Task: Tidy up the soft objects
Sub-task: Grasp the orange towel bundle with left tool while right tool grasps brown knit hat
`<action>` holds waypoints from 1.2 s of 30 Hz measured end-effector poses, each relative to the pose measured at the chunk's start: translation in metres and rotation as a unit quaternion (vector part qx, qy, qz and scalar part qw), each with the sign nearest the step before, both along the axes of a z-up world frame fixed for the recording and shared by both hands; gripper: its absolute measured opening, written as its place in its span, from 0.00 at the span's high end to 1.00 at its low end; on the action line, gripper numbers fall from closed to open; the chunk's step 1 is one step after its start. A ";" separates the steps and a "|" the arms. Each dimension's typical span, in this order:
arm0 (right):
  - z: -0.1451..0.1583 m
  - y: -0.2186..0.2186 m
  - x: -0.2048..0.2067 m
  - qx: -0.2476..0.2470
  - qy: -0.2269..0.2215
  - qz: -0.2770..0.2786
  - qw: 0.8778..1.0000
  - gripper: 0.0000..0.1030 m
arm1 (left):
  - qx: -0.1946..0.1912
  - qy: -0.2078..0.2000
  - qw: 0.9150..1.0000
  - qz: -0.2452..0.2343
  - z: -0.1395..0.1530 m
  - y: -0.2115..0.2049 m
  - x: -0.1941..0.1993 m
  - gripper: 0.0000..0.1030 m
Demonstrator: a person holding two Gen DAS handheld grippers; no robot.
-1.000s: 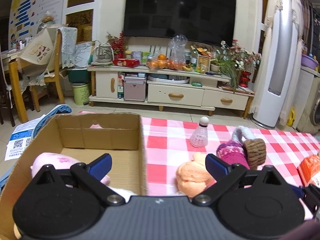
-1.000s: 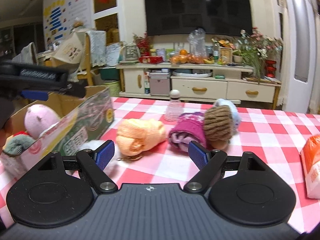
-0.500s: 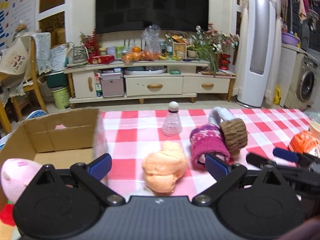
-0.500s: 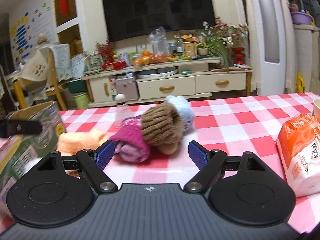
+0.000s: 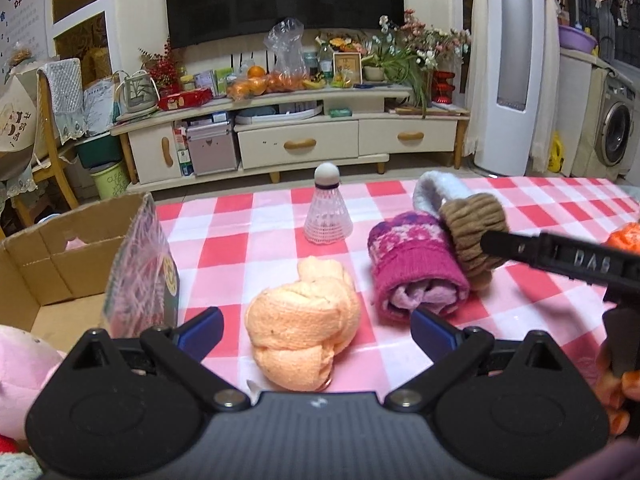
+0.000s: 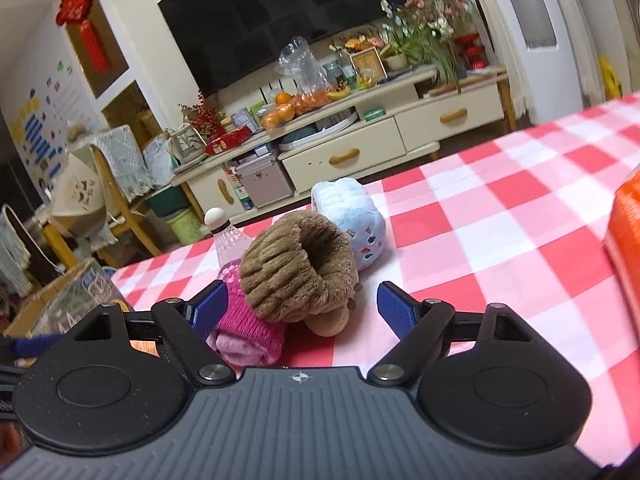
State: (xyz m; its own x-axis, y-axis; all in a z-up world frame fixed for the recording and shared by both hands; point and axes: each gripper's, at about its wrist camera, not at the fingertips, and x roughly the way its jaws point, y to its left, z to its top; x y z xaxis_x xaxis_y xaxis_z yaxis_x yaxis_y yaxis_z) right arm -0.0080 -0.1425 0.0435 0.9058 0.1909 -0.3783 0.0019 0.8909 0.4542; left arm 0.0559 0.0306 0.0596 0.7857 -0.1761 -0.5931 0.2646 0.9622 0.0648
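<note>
My left gripper [image 5: 316, 330]: jaws apart, framing the orange knotted towel [image 5: 304, 328] (not touching).
My right gripper [image 6: 302, 306]: jaws apart, around the brown plush roll [image 6: 298, 272].

A table covered in a red-and-white checked cloth [image 5: 272, 216] carries an open brown cardboard box [image 5: 60, 264] at its left edge. Near the box lie a knotted orange towel bundle [image 5: 304, 324], an upright white shuttlecock [image 5: 328, 212], a rolled magenta knitted sock [image 5: 412, 268], a brown ribbed plush roll [image 6: 298, 270] touching it, and a pale blue fleece roll [image 6: 354, 222] just behind.
</note>
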 end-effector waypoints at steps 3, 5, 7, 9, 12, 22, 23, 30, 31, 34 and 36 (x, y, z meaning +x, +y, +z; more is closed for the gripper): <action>-0.001 -0.006 0.013 0.007 0.002 0.009 1.000 0.01 | 0.004 0.006 1.000 0.005 -0.006 -0.001 0.007 0.04; -0.004 -0.012 0.021 0.022 0.008 0.015 1.000 0.01 | 0.003 0.012 1.000 0.006 -0.010 -0.002 0.012 0.04; -0.006 -0.015 0.027 0.038 0.014 0.021 0.999 0.01 | 0.005 0.014 1.000 0.005 -0.013 -0.003 0.016 0.04; -0.007 -0.015 0.031 0.047 0.016 0.030 0.998 0.00 | 0.008 0.015 1.000 0.002 -0.015 -0.006 0.019 0.04; -0.007 -0.010 0.033 0.047 0.015 0.043 0.998 0.00 | 0.006 0.019 1.000 0.003 -0.019 -0.008 0.025 0.04; -0.007 -0.004 0.036 0.047 0.017 0.053 0.997 0.09 | 0.012 0.032 0.999 0.022 -0.027 -0.009 0.036 0.22; -0.007 -0.003 0.036 0.044 0.019 0.052 0.997 0.15 | 0.012 0.032 0.999 0.023 -0.027 -0.009 0.037 0.25; -0.004 -0.005 0.032 0.033 0.021 0.049 0.998 0.46 | 0.005 0.031 0.999 0.016 -0.024 -0.009 0.034 0.31; -0.002 -0.005 0.031 0.031 0.019 0.048 0.998 0.47 | 0.002 0.032 0.999 0.014 -0.024 -0.009 0.033 0.31; 0.001 -0.002 0.027 0.011 0.014 0.046 0.999 0.52 | -0.005 0.035 0.999 0.011 -0.023 -0.011 0.029 0.32; 0.002 -0.001 0.024 0.002 0.013 0.045 0.999 0.53 | -0.011 0.038 0.999 0.011 -0.023 -0.011 0.026 0.32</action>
